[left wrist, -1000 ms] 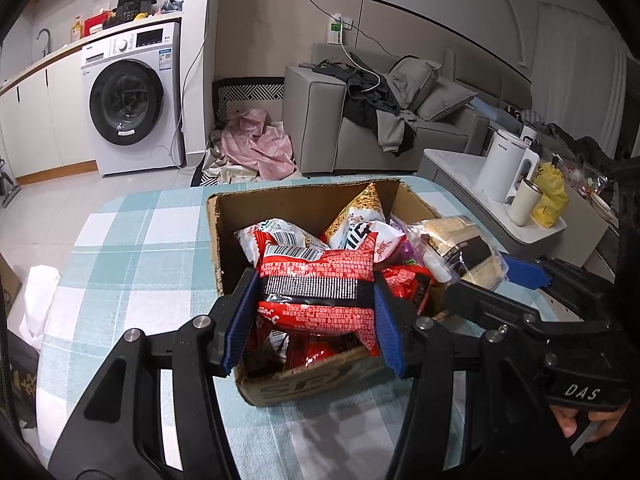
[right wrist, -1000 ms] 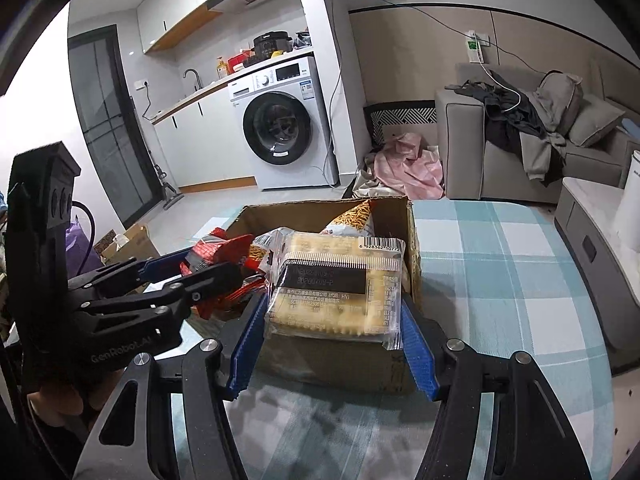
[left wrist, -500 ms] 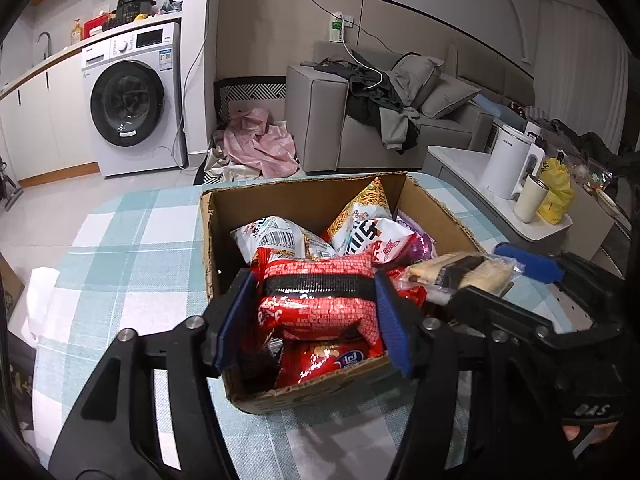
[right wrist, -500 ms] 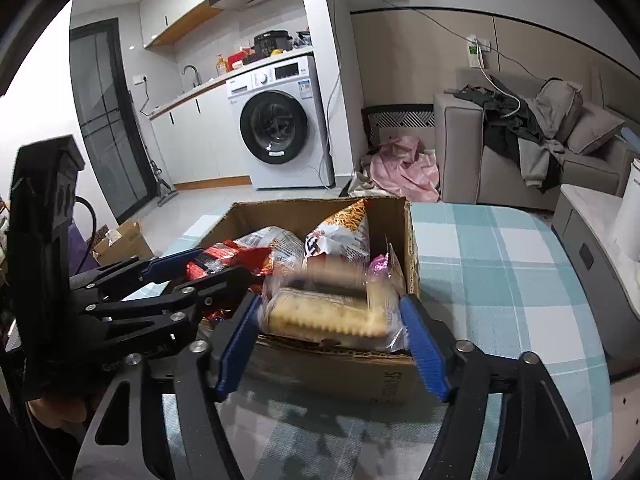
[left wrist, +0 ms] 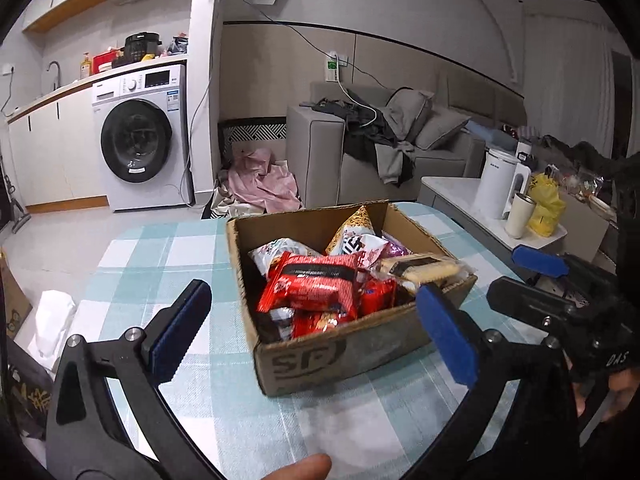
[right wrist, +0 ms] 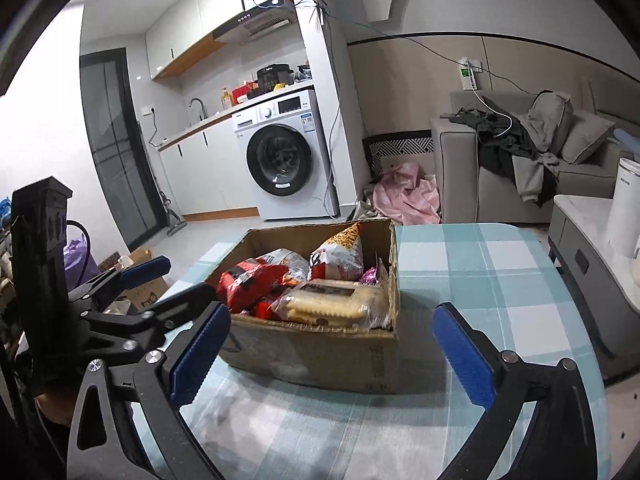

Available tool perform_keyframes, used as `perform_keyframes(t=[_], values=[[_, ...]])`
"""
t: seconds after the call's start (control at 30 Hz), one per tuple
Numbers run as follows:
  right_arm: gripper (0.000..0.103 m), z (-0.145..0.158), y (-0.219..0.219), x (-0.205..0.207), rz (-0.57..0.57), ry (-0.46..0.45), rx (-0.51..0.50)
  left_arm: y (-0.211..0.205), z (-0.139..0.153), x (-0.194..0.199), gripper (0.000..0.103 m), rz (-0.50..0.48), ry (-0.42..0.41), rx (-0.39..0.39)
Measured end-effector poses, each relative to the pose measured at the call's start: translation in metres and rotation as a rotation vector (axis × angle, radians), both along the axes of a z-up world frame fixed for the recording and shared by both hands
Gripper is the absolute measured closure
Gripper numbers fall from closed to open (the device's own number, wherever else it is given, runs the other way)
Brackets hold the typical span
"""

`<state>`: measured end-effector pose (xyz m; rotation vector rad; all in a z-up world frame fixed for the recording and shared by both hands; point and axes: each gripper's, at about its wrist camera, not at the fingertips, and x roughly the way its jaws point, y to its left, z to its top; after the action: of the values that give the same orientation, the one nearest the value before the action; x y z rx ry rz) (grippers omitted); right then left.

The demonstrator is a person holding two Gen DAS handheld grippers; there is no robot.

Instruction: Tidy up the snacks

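A cardboard box (left wrist: 340, 354) (right wrist: 316, 356) stands on the checked tablecloth and holds several snack packs. A red snack pack (left wrist: 316, 284) (right wrist: 248, 280) lies on top at its left. A clear pack of biscuits (left wrist: 420, 268) (right wrist: 332, 306) lies at its right front corner. My left gripper (left wrist: 316, 332) is open and empty, just in front of the box. My right gripper (right wrist: 332, 356) is open and empty, also in front of the box. The right gripper also shows in the left wrist view (left wrist: 516, 280), and the left gripper in the right wrist view (right wrist: 170, 282).
The table (right wrist: 480, 264) has a teal and white checked cloth. A side table with a white kettle (left wrist: 496, 184), a cup and a yellow bag stands to the right. A sofa, a washing machine (left wrist: 140, 140) and a pink cloth on the floor lie beyond.
Both grippers have opened and drawn back from the box. The red pack and the biscuit pack, held before, now lie in the box.
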<state>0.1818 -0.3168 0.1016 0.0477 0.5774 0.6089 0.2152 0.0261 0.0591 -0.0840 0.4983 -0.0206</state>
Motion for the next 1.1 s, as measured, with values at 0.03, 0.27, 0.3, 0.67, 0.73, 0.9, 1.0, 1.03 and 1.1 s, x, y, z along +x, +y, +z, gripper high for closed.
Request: perform_keyframes(t=[0.03, 0.27, 0.3, 0.67, 0.73, 0.9, 1.0, 1.03, 1.1], values=[[0.000, 0.000, -0.002, -0.004, 0.002, -0.007, 0.003, 0.002, 0.000, -0.007, 0.001, 0.003, -0.006, -0.004], [0.000, -0.006, -0.010, -0.031, 0.030, -0.023, 0.029, 0.013, -0.001, -0.042, 0.001, 0.018, -0.016, -0.024], [0.000, -0.008, -0.011, -0.035, 0.033, -0.028, 0.026, 0.013, -0.001, -0.048, 0.001, 0.021, -0.018, -0.021], [0.000, -0.026, -0.012, -0.070, 0.031, -0.094, 0.027, 0.017, -0.030, -0.095, 0.001, 0.035, -0.034, -0.006], [0.000, -0.027, -0.012, -0.074, 0.031, -0.115, 0.018, 0.018, -0.034, -0.099, 0.001, 0.043, -0.045, 0.000], [0.000, -0.033, -0.012, -0.079, 0.024, -0.149, 0.011, 0.018, -0.039, -0.101, 0.001, 0.057, -0.072, 0.000], [0.000, -0.035, -0.012, -0.082, 0.019, -0.169, 0.000, 0.020, -0.042, -0.102, 0.001, 0.061, -0.083, -0.007], [0.000, -0.036, -0.011, -0.082, 0.018, -0.176, -0.002, 0.019, -0.042, -0.101, 0.001, 0.062, -0.084, -0.006], [0.000, -0.037, -0.011, -0.084, 0.017, -0.186, -0.003, 0.020, -0.045, -0.101, 0.001, 0.067, -0.077, -0.005]])
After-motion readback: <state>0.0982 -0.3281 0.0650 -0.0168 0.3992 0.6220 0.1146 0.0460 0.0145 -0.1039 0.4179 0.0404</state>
